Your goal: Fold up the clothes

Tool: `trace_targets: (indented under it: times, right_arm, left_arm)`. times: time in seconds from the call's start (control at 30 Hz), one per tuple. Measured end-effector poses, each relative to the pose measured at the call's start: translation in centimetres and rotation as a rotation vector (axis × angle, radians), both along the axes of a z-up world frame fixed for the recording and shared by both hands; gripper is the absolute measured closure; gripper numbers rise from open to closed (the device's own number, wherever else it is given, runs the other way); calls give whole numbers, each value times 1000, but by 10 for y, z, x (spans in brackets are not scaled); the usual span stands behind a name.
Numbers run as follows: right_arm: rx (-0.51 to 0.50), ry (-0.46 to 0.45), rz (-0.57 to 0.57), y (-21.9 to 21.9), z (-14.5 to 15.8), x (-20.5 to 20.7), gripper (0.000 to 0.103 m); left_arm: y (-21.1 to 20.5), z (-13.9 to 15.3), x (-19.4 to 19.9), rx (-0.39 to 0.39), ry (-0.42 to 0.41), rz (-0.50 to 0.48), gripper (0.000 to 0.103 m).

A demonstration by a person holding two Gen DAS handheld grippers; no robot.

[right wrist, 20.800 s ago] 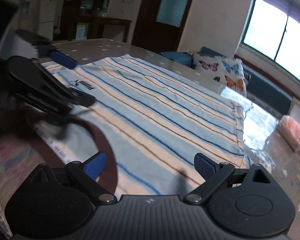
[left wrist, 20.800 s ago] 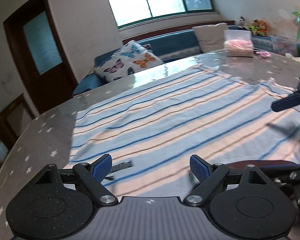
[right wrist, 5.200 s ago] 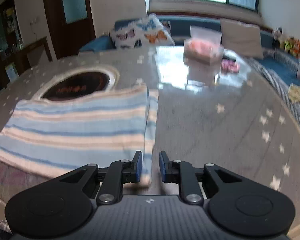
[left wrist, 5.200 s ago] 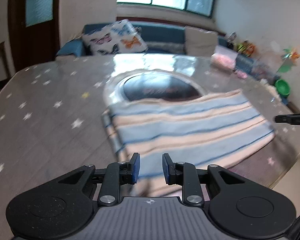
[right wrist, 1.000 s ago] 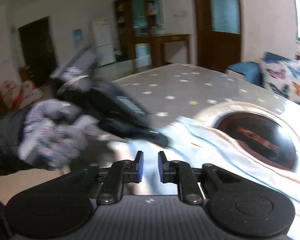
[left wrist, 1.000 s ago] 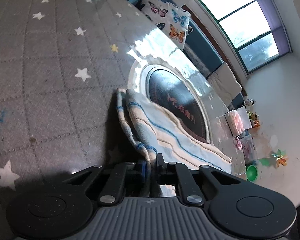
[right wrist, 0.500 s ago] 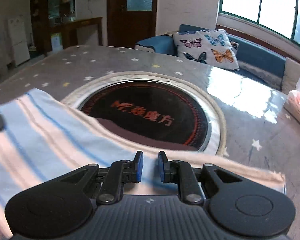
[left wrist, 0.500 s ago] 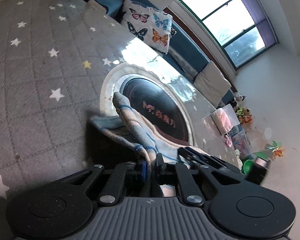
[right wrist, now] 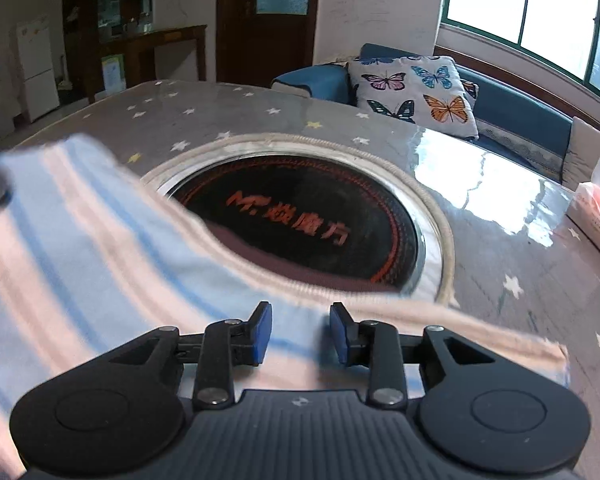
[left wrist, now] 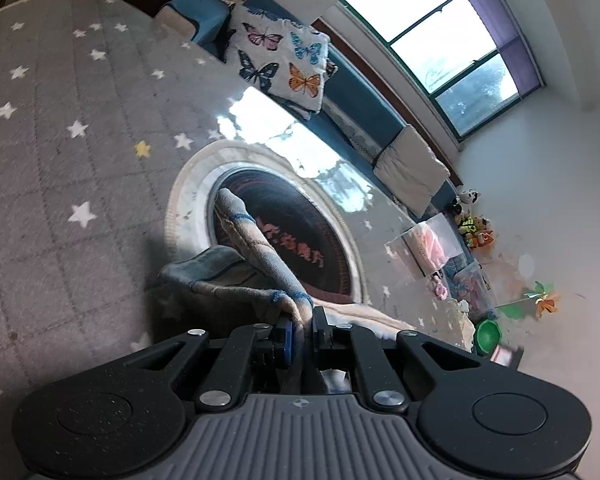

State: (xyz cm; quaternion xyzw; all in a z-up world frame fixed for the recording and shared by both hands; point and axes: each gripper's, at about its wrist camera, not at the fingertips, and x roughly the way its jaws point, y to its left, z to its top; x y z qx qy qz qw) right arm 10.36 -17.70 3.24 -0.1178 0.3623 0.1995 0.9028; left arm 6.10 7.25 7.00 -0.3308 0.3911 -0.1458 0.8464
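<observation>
Left gripper (left wrist: 303,330), jaws clamped on the blue-and-peach striped knitted garment (right wrist: 100,256), lifts one end; right gripper (right wrist: 298,330), jaws part-open and empty, overhangs its near edge.

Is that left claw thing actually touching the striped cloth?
Touching. The left wrist view shows the left gripper with its jaws shut on a bunched edge of the striped cloth, the fabric pinched between them and lifted.

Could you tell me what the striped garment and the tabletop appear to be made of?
Garment: looks like a soft knit or terry-like fabric; its edge shows a fuzzy, looped texture where the left gripper pinches it. Tabletop: probably a star-printed cloth under clear glass or plastic, judging by the mirror-like window reflections.
</observation>
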Motion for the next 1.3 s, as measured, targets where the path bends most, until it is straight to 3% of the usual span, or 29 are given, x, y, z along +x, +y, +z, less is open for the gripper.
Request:
trace_targets:
  times: [0.4,0.6,0.83,1.03,1.2,1.3]
  right_arm:
    - [60,63,77,-29,6,-92,63]
    - [37,19,139,-46,12,-126,61]
    - [143,-43,-23,-116,35,-129,60]
    - [222,-33,-221,-185,35,-125,60]
    - [284,-15,-342,-231,31,-126,60]
    - [322,-9,-373,-249,31,-123,60]
  left_arm:
    - [-51,34,10,53,-44,-51,94]
    - [-94,55,20,117,-54,-88,94]
    - [-177,60,42,184,-36,-191,94]
    - [-247,28,57,195,30,-341,90]
    - [-266,9,56,181,49,-434,86]
    - [-255,11,50,193,33,-447,73]
